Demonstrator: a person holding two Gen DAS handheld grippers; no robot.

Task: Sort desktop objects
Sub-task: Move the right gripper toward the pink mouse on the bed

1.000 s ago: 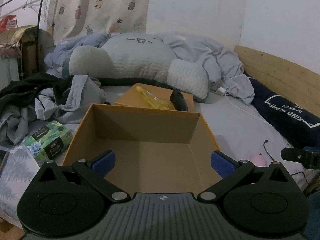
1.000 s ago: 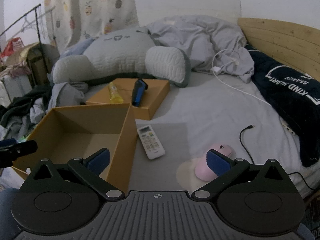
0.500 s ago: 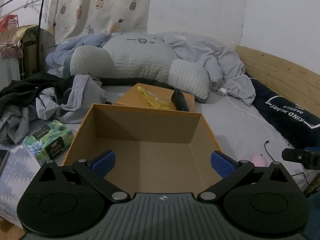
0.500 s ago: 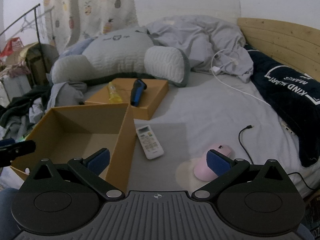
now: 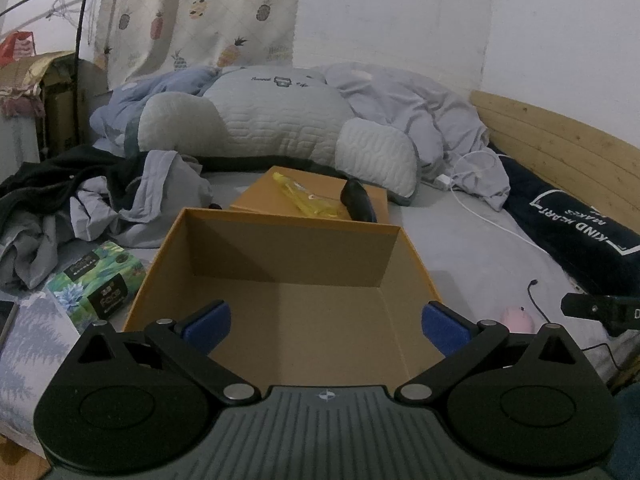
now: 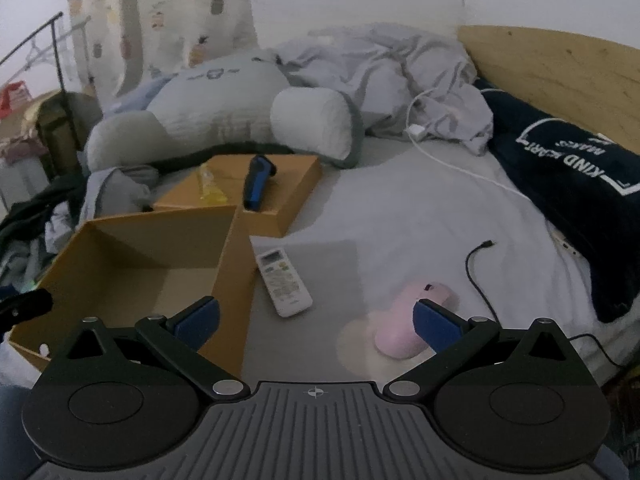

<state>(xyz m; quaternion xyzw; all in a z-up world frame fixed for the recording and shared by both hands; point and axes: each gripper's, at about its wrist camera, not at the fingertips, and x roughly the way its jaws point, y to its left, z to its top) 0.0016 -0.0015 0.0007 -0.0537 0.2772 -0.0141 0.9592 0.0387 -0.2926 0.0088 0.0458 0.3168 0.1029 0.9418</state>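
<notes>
An empty orange cardboard box [image 5: 280, 248] [image 6: 224, 264] sits on the bed in front of me. My left gripper [image 5: 325, 326] hangs open over its near side, nothing between the fingers. Behind it the box lid [image 5: 320, 192] [image 6: 296, 188] carries a yellow packet [image 5: 308, 200] [image 6: 211, 188] and a blue-black shaver [image 6: 258, 182] [image 5: 358, 200]. A white remote [image 6: 283, 281] lies right of the box. A pink mouse [image 6: 408, 320] [image 5: 518, 318] rests on a round pad, just ahead of the right fingertip of my open right gripper [image 6: 316, 318].
A large grey cushion [image 5: 276, 120] and rumpled bedding fill the back. A dark pillow [image 6: 568, 184] and wooden headboard [image 6: 552, 76] line the right. A black cable [image 6: 476, 272] lies near the mouse, a white charger cable [image 6: 440, 148] farther back. A green tissue pack [image 5: 96, 284] and clothes lie left.
Both grippers stay open. The right wrist view has shifted a little forward and left, so the mouse and remote look slightly nearer. The left view has barely changed.
</notes>
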